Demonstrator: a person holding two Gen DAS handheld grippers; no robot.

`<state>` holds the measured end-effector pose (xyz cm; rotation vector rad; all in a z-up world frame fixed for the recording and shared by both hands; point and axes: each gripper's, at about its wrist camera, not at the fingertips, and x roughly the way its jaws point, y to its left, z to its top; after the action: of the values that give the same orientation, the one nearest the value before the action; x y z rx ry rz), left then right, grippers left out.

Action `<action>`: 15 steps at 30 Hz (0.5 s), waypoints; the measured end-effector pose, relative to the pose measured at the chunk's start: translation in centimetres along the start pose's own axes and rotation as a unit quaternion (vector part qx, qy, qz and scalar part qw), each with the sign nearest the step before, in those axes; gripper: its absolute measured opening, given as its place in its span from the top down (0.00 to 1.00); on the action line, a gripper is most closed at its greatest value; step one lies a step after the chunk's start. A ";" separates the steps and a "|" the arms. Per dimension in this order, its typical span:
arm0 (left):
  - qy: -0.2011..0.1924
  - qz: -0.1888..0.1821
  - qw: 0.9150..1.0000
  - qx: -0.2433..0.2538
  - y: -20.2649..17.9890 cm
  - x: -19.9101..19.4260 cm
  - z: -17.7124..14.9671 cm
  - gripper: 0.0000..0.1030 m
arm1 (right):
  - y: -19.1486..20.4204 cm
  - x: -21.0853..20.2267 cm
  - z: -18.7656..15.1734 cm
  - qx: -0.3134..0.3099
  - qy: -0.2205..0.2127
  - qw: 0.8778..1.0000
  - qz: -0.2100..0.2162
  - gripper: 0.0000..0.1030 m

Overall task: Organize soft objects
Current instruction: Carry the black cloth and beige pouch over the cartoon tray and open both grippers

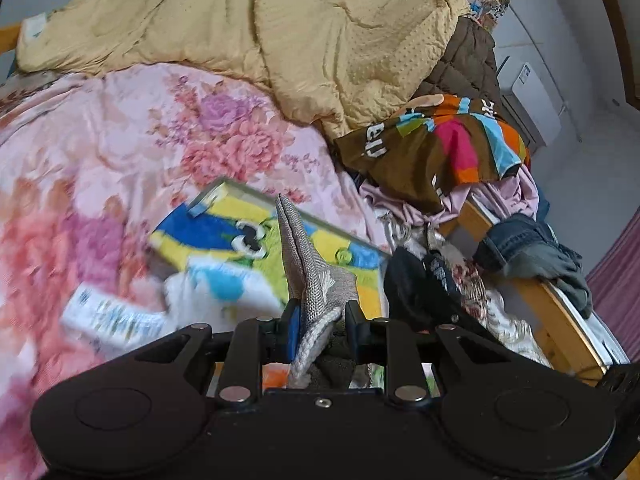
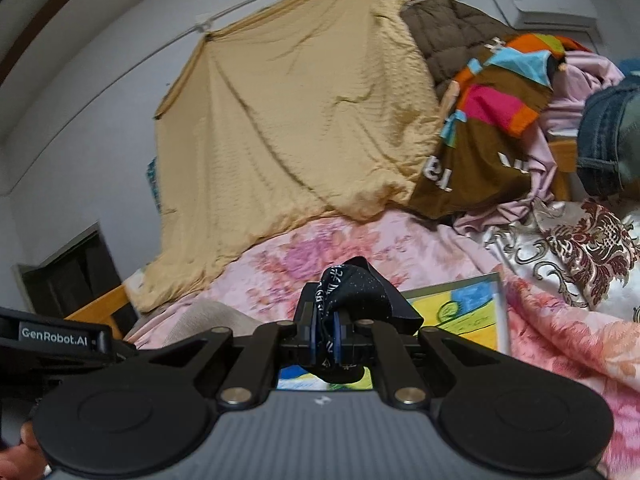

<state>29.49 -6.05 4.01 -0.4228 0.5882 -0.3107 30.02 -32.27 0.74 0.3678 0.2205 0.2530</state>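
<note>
A: How far along does the tidying look?

B: Early, I'd judge. The bed (image 1: pixel 100 128) carries a heaped yellow quilt (image 1: pixel 280 32) at its head and a jumbled pile of clothes (image 1: pixel 440 148) along the wooden side rail, all unsorted.

A: And what's in hand?

B: The left gripper (image 1: pixel 322 326) is clamped on a grey knit piece with a white cord (image 1: pixel 308 272), lifted above a cartoon towel (image 1: pixel 224 240) mid-bed. The right gripper (image 2: pixel 327 338) is pinched tight on a dark printed cloth (image 2: pixel 356 284). Neither is put away yet.

Coarse grey knit sock (image 1: pixel 308 264), dimpled matt yellow quilt (image 1: pixel 248 24), glossy floral satin bedspread (image 1: pixel 100 136), wooden bedframe (image 1: pixel 560 320).
</note>
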 end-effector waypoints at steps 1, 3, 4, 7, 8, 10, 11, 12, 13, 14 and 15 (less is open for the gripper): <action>-0.004 -0.001 1.000 0.001 -0.2 0.8 0.4 0.76 | -0.7 0.5 0.2 0.008 0.000 1.000 -0.004 0.91; -0.013 -0.003 1.000 0.002 -0.6 2.8 1.2 0.76 | -2.2 1.5 0.7 0.022 0.002 1.000 -0.014 0.91; -0.016 -0.004 1.000 0.003 -0.7 3.7 1.6 0.76 | -2.8 1.9 0.9 0.027 0.004 0.999 -0.017 0.91; -0.022 -0.005 1.000 -0.001 -1.2 6.6 2.4 0.76 | -4.5 3.3 1.2 0.039 0.018 0.999 -0.026 0.91; -0.023 -0.005 1.000 -0.004 -1.3 7.6 2.6 0.76 | -4.9 3.6 1.2 0.040 0.025 0.998 -0.030 0.91; -0.026 -0.005 1.000 -0.006 -1.6 9.6 3.0 0.76 | -5.7 4.3 1.0 0.051 0.043 0.997 -0.036 0.91; -0.027 -0.005 1.000 -0.004 -1.7 10.5 3.1 0.76 | -5.9 4.6 0.9 0.057 0.051 0.996 -0.037 0.91; -0.029 -0.005 1.000 -0.004 -1.9 11.5 3.2 0.76 | -6.3 5.0 0.7 0.061 0.061 0.995 -0.040 0.91; -0.029 -0.005 1.000 -0.004 -1.9 12.1 3.1 0.76 | -6.5 5.3 0.6 0.063 0.068 0.995 -0.043 0.91; -0.028 -0.005 1.000 -0.006 -1.9 13.0 3.0 0.76 | -6.8 5.6 0.4 0.066 0.076 0.994 -0.046 0.91; -0.027 -0.004 1.000 -0.007 -2.0 13.8 2.9 0.76 | -6.9 5.9 0.2 0.067 0.082 0.993 -0.049 0.91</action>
<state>41.78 -12.42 0.68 -0.4450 0.5354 -0.3012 37.03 -36.86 -2.66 0.4688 0.4169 0.1719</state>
